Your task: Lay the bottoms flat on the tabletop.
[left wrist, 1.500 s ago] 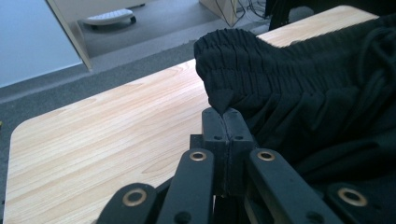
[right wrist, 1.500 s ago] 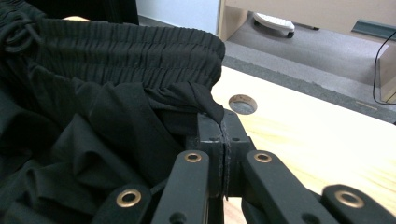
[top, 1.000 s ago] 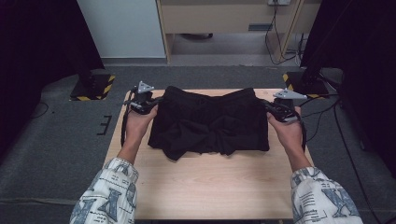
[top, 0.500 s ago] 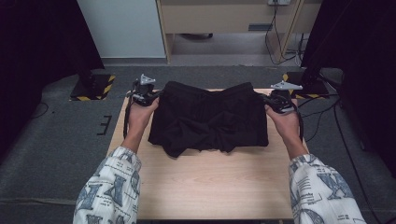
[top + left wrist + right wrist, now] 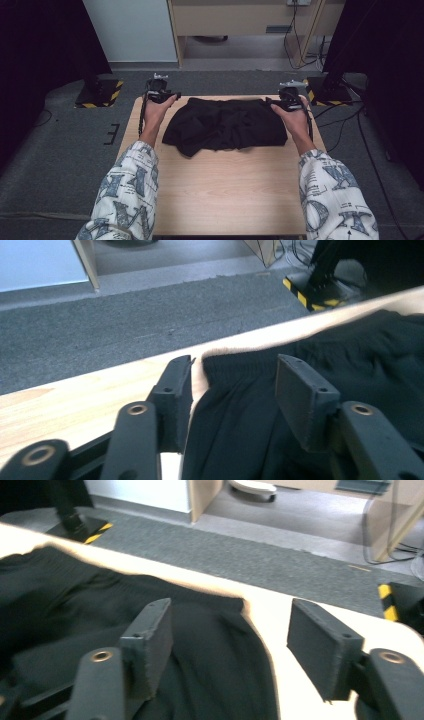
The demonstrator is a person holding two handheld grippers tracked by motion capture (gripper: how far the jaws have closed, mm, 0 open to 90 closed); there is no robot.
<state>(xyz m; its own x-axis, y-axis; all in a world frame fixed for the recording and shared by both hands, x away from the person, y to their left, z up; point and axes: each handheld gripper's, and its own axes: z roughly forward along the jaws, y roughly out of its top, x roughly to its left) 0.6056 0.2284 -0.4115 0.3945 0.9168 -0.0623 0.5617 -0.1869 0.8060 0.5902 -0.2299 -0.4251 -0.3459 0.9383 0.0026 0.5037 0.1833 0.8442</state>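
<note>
**Black shorts laid out on the table, both grippers released**

The black shorts (image 5: 225, 127) lie on the far half of the wooden table (image 5: 230, 195), with the elastic waistband along the table's far edge and the leg ends pointing toward the person. The cloth is spread fairly flat but not smooth: creases run across the middle, and the near-left corner hangs lower and looks bunched.

The left gripper (image 5: 161, 94) sits at the far-left corner of the shorts. Its jaws have just been opening. In the left gripper view the left gripper (image 5: 235, 390) shows its jaws standing apart, with the waistband corner of the shorts (image 5: 250, 405) lying between them; the pads do not press on the cloth.

The right gripper (image 5: 286, 100) sits at the far-right corner of the shorts. Its jaws have also just been opening. In the right gripper view the right gripper (image 5: 230, 640) stands with its jaws wide; the edge of the shorts (image 5: 125, 630) lies under one jaw and between the two, while the other jaw is over bare table (image 5: 280, 620). No grip is visible.

Status, as judged from this layout: the placing and releasing of the waistband corners appears done. Remaining work is likely smoothing the creases, squaring the near-left corner, and any folding; none of that has begun.
</note>
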